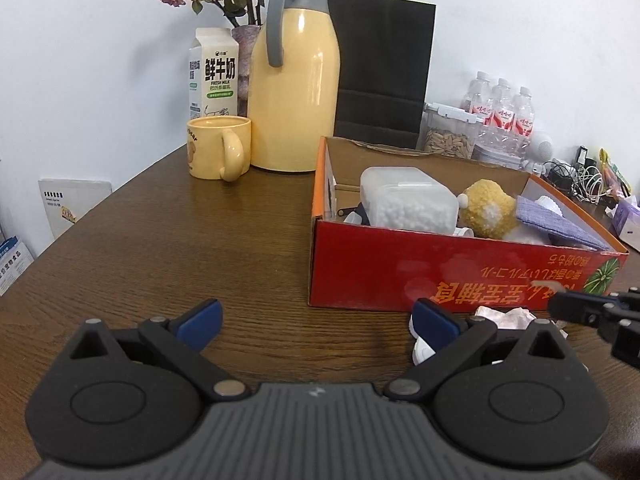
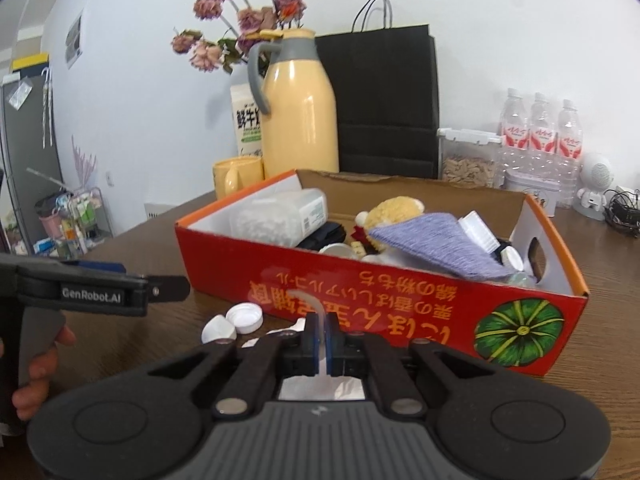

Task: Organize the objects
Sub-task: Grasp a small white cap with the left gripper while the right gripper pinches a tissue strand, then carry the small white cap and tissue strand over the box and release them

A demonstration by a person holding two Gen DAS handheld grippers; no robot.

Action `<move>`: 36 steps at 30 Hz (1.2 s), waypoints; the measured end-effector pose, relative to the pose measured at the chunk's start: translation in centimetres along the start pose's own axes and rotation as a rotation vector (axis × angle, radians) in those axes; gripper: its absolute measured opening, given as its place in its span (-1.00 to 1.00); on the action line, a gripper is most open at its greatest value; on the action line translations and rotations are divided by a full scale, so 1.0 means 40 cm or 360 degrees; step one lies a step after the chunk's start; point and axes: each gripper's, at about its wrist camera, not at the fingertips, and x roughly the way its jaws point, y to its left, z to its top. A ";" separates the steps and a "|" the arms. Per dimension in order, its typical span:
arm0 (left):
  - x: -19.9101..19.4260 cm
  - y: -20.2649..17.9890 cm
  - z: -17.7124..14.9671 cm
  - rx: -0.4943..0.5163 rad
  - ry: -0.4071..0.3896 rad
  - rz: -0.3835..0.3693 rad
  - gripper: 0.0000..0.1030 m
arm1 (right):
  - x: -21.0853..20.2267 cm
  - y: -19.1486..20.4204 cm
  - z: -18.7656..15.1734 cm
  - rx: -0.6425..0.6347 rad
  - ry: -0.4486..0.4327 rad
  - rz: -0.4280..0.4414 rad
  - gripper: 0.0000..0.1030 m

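Note:
A red cardboard box (image 1: 440,276) (image 2: 400,296) stands on the brown table, filled with a clear tub of white beads (image 1: 408,200), a yellow plush toy (image 1: 486,204) and a purple cloth (image 2: 436,244). My left gripper (image 1: 316,320) is open and empty, low over the table left of the box's front. My right gripper (image 2: 322,344) is shut on a thin clear plastic piece (image 2: 316,308) in front of the box, over crumpled white tissue (image 2: 320,390). Two white bottle caps (image 2: 234,322) lie on the table between the grippers.
A yellow thermos jug (image 1: 296,80), yellow mug (image 1: 220,146), milk carton (image 1: 214,72), dried flowers and a black paper bag (image 1: 380,68) stand behind the box. A seed jar (image 2: 468,160), water bottles (image 2: 540,128) and cables sit at the back right.

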 end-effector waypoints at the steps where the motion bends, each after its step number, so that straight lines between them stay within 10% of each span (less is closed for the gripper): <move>1: 0.000 -0.002 -0.001 0.0007 -0.0003 -0.0005 1.00 | -0.005 -0.004 0.000 0.0011 -0.0012 -0.0003 -0.95; 15: 0.023 -0.062 -0.018 0.0170 0.0107 -0.0183 0.86 | -0.048 -0.042 -0.002 0.0099 -0.0104 -0.0039 -0.95; 21: 0.039 -0.094 -0.027 0.0175 0.0191 -0.0243 0.17 | -0.052 -0.039 -0.003 0.0093 -0.0114 -0.0034 -0.95; 23: 0.035 -0.099 -0.030 0.0163 0.0183 -0.0248 -0.47 | -0.054 -0.039 -0.004 0.0092 -0.0115 -0.0035 -0.95; 36: 0.003 -0.102 -0.028 0.0059 0.0088 -0.0261 -0.46 | -0.074 -0.045 -0.014 0.0099 -0.0146 -0.0030 -0.95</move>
